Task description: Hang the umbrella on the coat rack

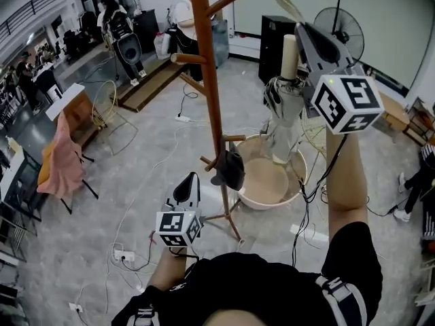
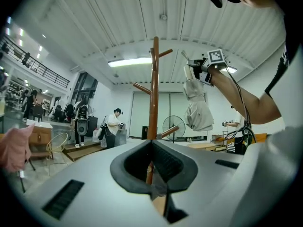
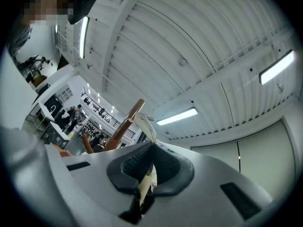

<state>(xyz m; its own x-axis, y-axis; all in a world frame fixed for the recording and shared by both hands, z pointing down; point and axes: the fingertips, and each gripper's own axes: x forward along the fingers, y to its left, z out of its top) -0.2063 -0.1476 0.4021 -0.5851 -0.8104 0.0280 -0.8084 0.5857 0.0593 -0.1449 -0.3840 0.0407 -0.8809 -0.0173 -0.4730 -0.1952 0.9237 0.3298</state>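
The right gripper (image 1: 302, 29) is pinching the strap (image 3: 142, 122) of the folded umbrella (image 1: 281, 117), which is dangling beside the coat rack (image 1: 207, 66). It is likely handling light and floppy, so the strap loop suits the peg best. The left gripper (image 1: 189, 182) is idling clenched and empty near the rack's foot.

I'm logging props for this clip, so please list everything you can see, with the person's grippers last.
coat rack: one, brown wood, standing mid-floor
dark item: one, black, hanging on a low peg of the rack; can't tell what it is
umbrella: one, grey with a beige handle, folded, held in the air right of the rack
basin: one, beige, on the floor below the umbrella
fan: one, black, far right
chair with cloth: one, pink cloth, left
power strip: one, white, on the floor
people: several, background
left gripper: grey, low near the rack, jaws together, empty
right gripper: grey, raised, shut on the umbrella's cream strap
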